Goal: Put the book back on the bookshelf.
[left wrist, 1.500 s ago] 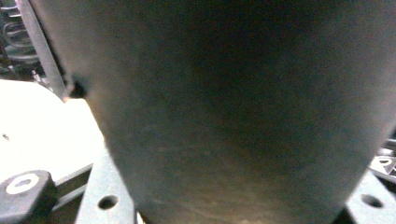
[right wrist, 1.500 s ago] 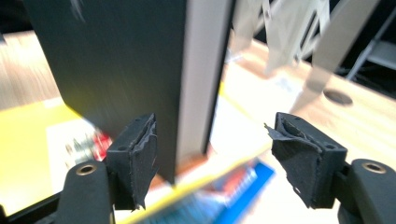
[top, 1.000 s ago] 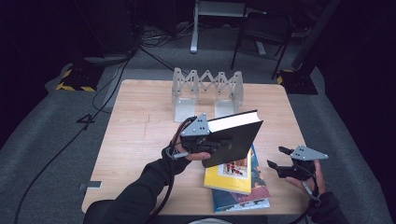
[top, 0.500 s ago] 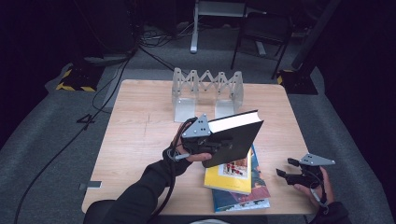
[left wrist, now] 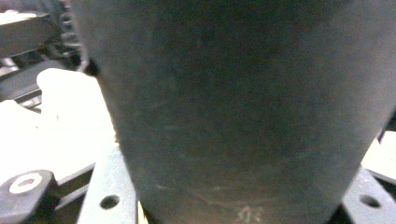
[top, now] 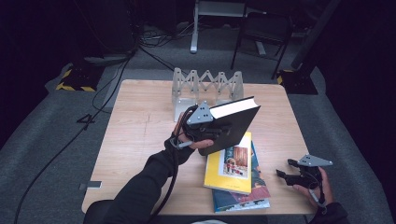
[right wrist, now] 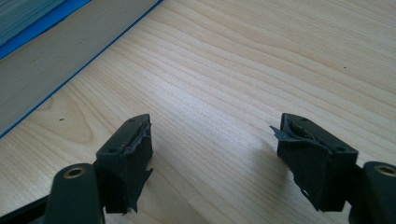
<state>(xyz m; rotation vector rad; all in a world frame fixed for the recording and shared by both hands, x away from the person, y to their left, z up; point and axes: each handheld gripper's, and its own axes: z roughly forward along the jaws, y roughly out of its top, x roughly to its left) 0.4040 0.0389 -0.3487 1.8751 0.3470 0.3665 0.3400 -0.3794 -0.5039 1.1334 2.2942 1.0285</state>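
Left gripper [top: 212,133] clamps one black book [top: 232,122], held aloft! Right gripper [top: 286,169] gapes wide, empty. Two books [top: 231,170] lie stacked; rack [top: 205,84] stands empty.

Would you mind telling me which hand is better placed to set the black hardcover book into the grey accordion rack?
Left: the left gripper already grips the black hardcover book beside the grey accordion rack; the right gripper is open.

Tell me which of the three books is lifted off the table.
The black book, gripped by the left gripper and tilted above the table. The yellow book and blue book lie stacked flat.
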